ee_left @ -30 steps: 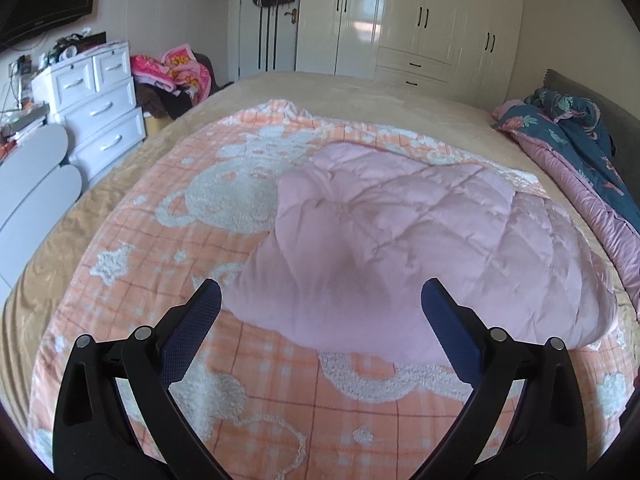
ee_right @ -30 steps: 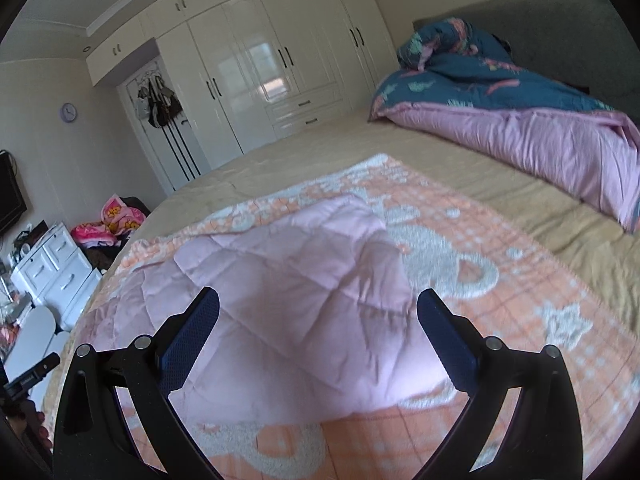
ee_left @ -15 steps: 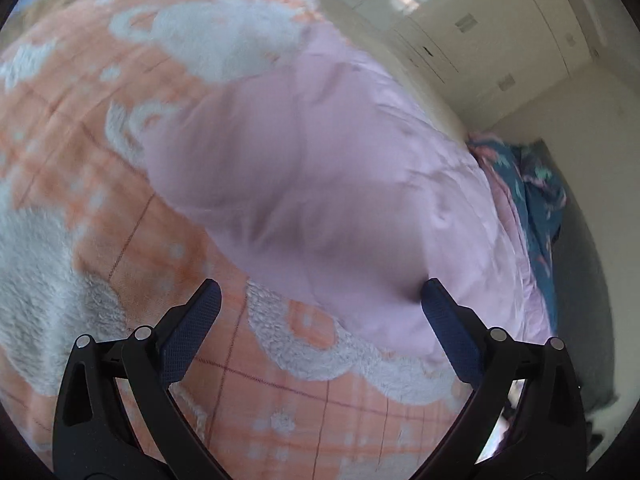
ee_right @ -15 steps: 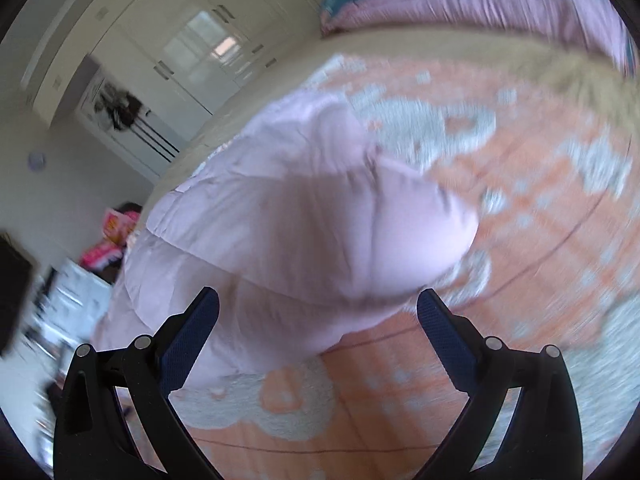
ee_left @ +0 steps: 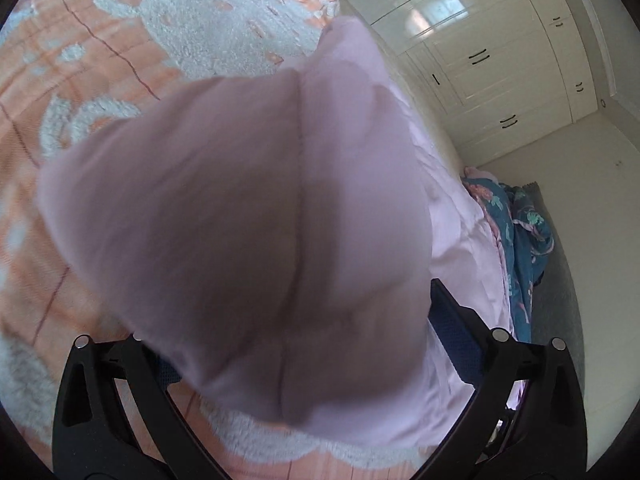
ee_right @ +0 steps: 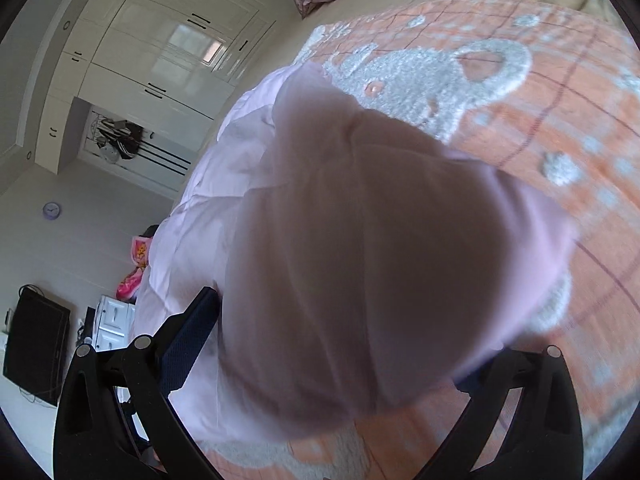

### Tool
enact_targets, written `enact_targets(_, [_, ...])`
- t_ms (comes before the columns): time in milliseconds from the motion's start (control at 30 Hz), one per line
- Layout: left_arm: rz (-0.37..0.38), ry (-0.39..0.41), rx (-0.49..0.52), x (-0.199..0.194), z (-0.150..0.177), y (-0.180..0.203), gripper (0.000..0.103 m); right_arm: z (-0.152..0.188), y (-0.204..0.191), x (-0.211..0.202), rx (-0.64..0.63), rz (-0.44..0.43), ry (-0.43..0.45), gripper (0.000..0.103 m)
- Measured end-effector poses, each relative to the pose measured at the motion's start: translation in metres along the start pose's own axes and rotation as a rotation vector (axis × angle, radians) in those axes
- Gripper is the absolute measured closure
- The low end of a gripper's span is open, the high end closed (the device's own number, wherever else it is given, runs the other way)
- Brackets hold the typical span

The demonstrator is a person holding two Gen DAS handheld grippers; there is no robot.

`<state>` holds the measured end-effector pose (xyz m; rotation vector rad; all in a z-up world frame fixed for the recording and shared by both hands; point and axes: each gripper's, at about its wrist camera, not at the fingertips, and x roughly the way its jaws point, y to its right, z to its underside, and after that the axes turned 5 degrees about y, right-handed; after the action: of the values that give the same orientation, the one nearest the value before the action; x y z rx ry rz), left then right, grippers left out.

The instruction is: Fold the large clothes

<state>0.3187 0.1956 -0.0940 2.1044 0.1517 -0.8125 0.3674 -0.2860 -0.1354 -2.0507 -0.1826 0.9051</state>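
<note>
2 grippers stand spread wide around the pink quilted garment (ee_left: 248, 240). On the left gripper (ee_left: 312, 344), a rounded corner of the padding fills the gap and hides the left fingertip; the right blue pad lies against the fabric, jaws not pinched. Over on the right gripper (ee_right: 340, 344), another corner bulges between its fingers the same way. That garment lies on an orange blanket (ee_left: 80, 60) over the bed. Farther off, left view shows a teal floral quilt (ee_left: 520, 240); right view alone shows a TV (ee_right: 36, 344), white drawers (ee_right: 114, 320) and a wall clock (ee_right: 51, 210).
</note>
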Motion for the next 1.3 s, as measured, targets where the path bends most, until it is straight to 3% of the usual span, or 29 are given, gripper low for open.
enact_targets(167, [0.004,0.024,-0.001,0.009,-0.001,0.003,0.008,-0.002,-0.004,0.009,-0.016,-0.017,0.013,0.005])
enact_targets(233, [0.003,0.031,0.008,0.01,-0.001,0.003,0.008,-0.002,-0.006,0.012,-0.035,-0.041,0.02,0.024])
enact_targets(267, [0.004,0.035,0.009,0.01,-0.002,0.003,0.009,-0.002,-0.007,0.015,-0.042,-0.063,0.019,0.028])
enact_targets(333, [0.005,0.045,0.022,0.009,-0.002,0.005,0.015,-0.005,-0.009,0.016,-0.061,-0.085,0.022,0.04])
enact_targets(433, [0.005,0.067,0.074,0.005,-0.004,0.014,0.032,-0.007,-0.02,0.017,-0.135,-0.082,0.026,0.049])
enact_targets(500, [-0.001,0.086,0.127,0.001,-0.005,0.024,0.046,-0.005,-0.033,0.012,-0.21,-0.071,0.042,0.056])
enact_targets(600, [-0.023,0.122,0.207,-0.004,-0.004,0.038,0.057,0.0,-0.057,0.005,-0.358,-0.042,0.075,0.064])
enact_targets(767, [-0.063,0.167,0.33,-0.014,0.0,0.06,0.066,0.012,-0.088,-0.007,-0.572,0.001,0.106,0.069])
enact_targets(1000, [-0.036,0.231,0.378,-0.044,-0.001,0.077,0.067,0.037,-0.135,-0.047,-0.804,-0.045,0.216,0.073])
enact_targets(1300, [0.001,0.289,0.434,-0.081,0.012,0.092,0.067,0.052,-0.145,-0.086,-0.865,-0.105,0.247,0.074])
